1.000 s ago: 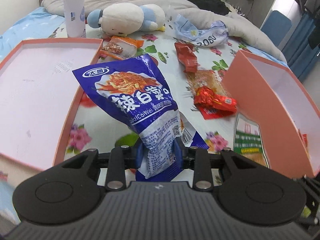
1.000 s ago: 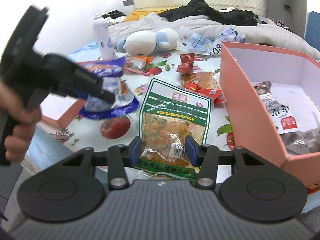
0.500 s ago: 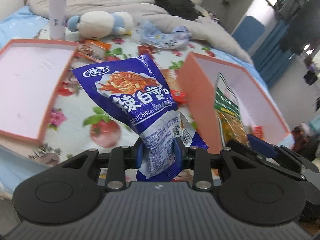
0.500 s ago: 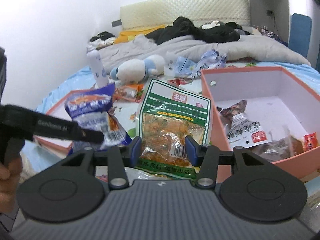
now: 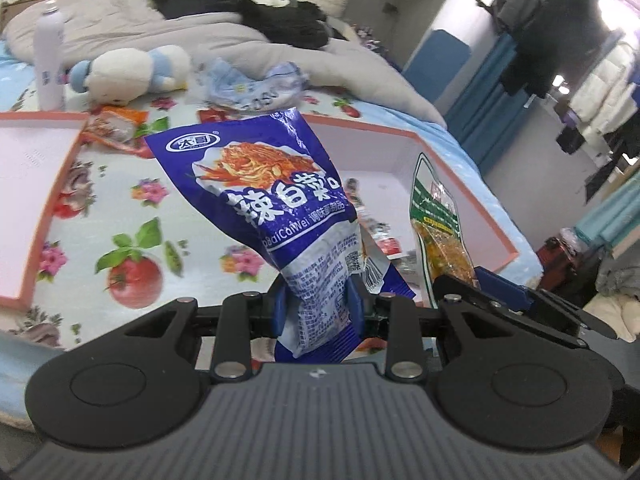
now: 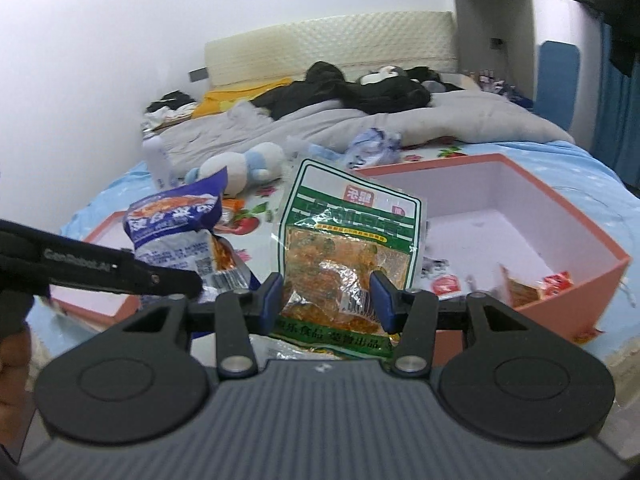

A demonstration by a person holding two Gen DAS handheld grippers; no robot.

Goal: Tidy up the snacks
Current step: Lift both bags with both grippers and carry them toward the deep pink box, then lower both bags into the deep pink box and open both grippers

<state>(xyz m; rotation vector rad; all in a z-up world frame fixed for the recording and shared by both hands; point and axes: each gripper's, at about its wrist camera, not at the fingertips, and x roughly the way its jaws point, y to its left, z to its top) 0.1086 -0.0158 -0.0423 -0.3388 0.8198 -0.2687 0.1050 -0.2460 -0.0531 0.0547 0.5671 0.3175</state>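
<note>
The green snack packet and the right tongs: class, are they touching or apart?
Touching. The right wrist view shows the right tongs with both blue pads pressed against the sides of the green snack packet, holding it up.

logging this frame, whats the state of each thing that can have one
left gripper: shut on blue snack packet, held clear of the bed
right gripper: shut on green snack packet, lifted
pink box: open, some snacks inside
pink lid: lying inner side up
spray bottle: upright

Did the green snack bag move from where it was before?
Yes. The green snack bag, pinched in the right tongs, rose off the bedsheet toward the pink box.
</note>
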